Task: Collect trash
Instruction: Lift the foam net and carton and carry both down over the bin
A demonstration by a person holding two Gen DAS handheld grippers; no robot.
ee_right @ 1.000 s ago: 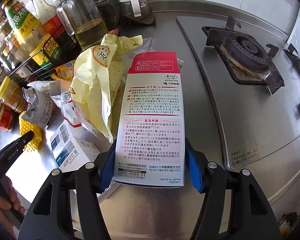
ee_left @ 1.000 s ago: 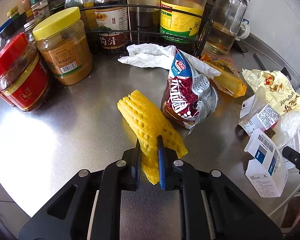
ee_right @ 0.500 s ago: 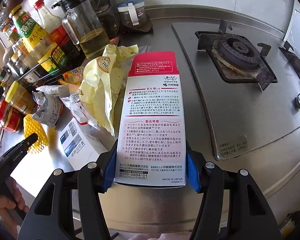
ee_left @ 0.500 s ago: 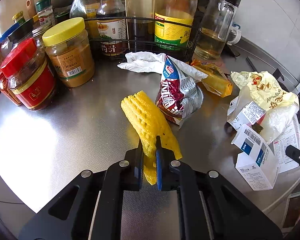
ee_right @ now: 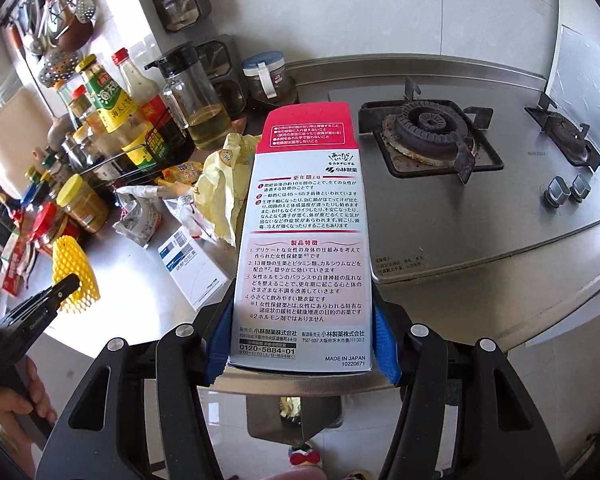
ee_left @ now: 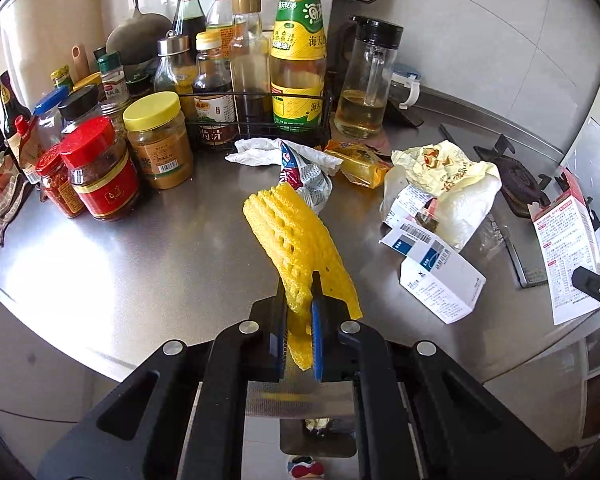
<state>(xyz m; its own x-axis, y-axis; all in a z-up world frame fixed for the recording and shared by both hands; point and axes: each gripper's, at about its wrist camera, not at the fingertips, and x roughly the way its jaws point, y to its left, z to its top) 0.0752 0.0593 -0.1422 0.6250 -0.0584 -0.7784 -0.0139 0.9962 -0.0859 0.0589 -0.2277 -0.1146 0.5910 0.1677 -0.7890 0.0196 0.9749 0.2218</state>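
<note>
My left gripper [ee_left: 298,300] is shut on a yellow foam fruit net [ee_left: 296,236] and holds it lifted above the steel counter [ee_left: 140,260]. It also shows in the right wrist view [ee_right: 74,268]. My right gripper [ee_right: 300,344] is shut on a pink and white medicine box [ee_right: 304,240], held above the counter's front edge; the box also shows in the left wrist view [ee_left: 566,256]. On the counter lie a crumpled chip bag [ee_left: 306,178], a white tissue [ee_left: 256,150], a yellow snack wrapper [ee_left: 360,162], a crumpled yellow paper bag [ee_left: 448,176] and a white and blue box [ee_left: 440,276].
Jars [ee_left: 100,168] and sauce bottles in a black wire rack [ee_left: 260,120] crowd the back left of the counter. A glass oil jug [ee_left: 366,88] stands beside them. A gas stove burner [ee_right: 428,128] and knobs [ee_right: 568,190] are on the right.
My left gripper closed on the foam net and lifted it back from the counter. My right gripper raised the medicine box and pulled it back toward the front edge.
</note>
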